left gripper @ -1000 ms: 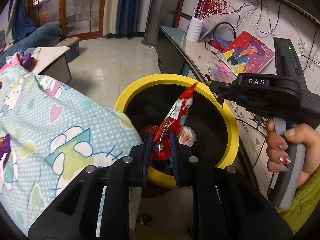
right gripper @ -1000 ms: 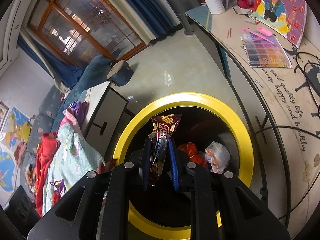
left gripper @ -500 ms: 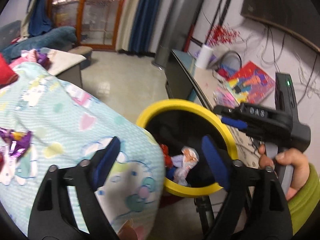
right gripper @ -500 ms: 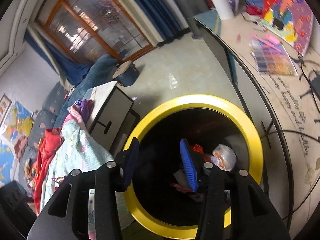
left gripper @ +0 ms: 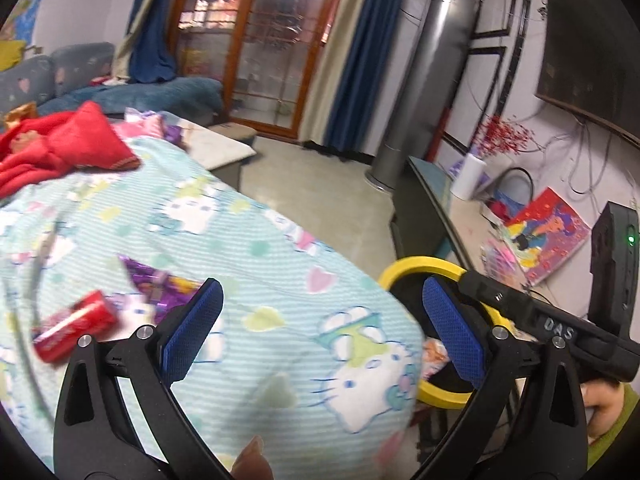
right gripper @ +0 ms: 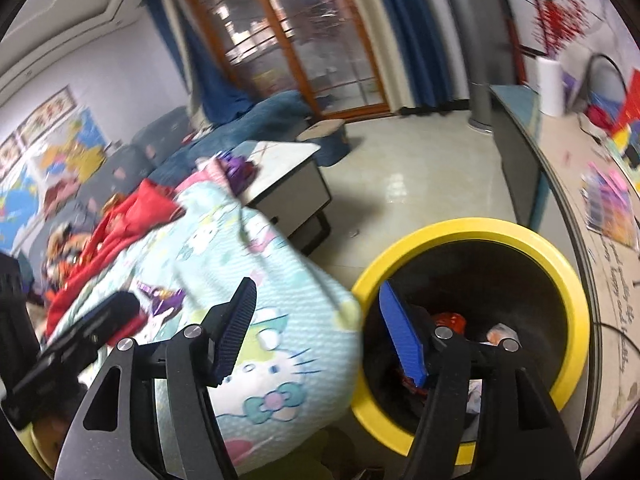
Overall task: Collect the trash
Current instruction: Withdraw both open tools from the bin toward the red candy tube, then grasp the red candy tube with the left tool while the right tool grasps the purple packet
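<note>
Between drops: left gripper point(left gripper: 320, 330) and right gripper point(right gripper: 316, 332) are both seen empty with jaws apart, wrappers lie in the yellow-rimmed bin point(right gripper: 576, 304), and a reach is next called for toward the red wrapper point(left gripper: 74, 330) and purple wrapper point(left gripper: 160, 284) on the blanket point(left gripper: 256, 240).

Left gripper point(left gripper: 320, 336): jaws spread wide, nothing between the blue pads point(left gripper: 192, 336). Right gripper point(right gripper: 320, 336): jaws likewise wide apart, empty. Right hand point(left gripper: 604, 408) wraps its gripper's handle, fingers partly hidden.
</note>
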{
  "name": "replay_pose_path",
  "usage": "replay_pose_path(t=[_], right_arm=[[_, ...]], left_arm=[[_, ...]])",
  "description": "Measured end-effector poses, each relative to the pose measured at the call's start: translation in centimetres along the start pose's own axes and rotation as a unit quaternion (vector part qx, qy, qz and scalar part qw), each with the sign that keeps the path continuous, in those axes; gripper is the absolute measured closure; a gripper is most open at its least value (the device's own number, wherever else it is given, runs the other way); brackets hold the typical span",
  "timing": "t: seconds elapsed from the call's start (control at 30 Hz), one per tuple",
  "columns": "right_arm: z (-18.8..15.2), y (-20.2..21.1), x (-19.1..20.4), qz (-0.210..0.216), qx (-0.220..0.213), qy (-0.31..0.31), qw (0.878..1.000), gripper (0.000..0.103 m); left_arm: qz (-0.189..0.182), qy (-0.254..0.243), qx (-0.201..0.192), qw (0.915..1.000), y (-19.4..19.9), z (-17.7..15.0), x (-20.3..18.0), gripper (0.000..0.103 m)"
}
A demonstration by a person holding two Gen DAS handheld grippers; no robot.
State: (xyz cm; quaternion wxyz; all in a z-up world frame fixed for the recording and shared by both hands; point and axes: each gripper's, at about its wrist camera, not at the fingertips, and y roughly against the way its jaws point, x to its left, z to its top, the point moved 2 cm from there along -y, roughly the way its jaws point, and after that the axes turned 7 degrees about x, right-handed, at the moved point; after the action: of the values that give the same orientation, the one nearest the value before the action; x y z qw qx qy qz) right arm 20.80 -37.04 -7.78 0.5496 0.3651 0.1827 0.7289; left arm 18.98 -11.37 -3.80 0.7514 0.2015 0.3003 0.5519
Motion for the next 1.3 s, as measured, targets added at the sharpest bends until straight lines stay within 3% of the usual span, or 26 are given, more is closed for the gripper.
replay_pose_path(t=[0.5,0.67,0.8,1.07,1.3], right_arm=[[-0.3,-1.9,6.8,0.018,0.028,0.076,0.997,0.041],[-0.1,-3.3,9.1,0.037,0.043,0.094,0.994,0.041],[0.1,-4.9,11.3,0.046,0.056,0.118,0.990,0.041],[0.1,-8.6,15.1,0.061,0.083,0.162,0.981,0.042],[0.1,-11.9,17.9,0.064,0.105,0.209,0.970,0.049]], left_arm=[[0.079,0.028,-0.039,0.9957,3.3,0.5,6.4,0.011],[0.106,0.048,-0.033,0.9926,3.9,0.4,9.5,0.011],[0.121,0.061,-0.007,0.9907,3.9,0.2,12.5,0.011],[0.127,0.062,0.020,0.9897,4.3,-0.8,16.5,0.011],[0.103,0.074,0.042,0.9910,3.5,-1.7,18.4,0.017]])
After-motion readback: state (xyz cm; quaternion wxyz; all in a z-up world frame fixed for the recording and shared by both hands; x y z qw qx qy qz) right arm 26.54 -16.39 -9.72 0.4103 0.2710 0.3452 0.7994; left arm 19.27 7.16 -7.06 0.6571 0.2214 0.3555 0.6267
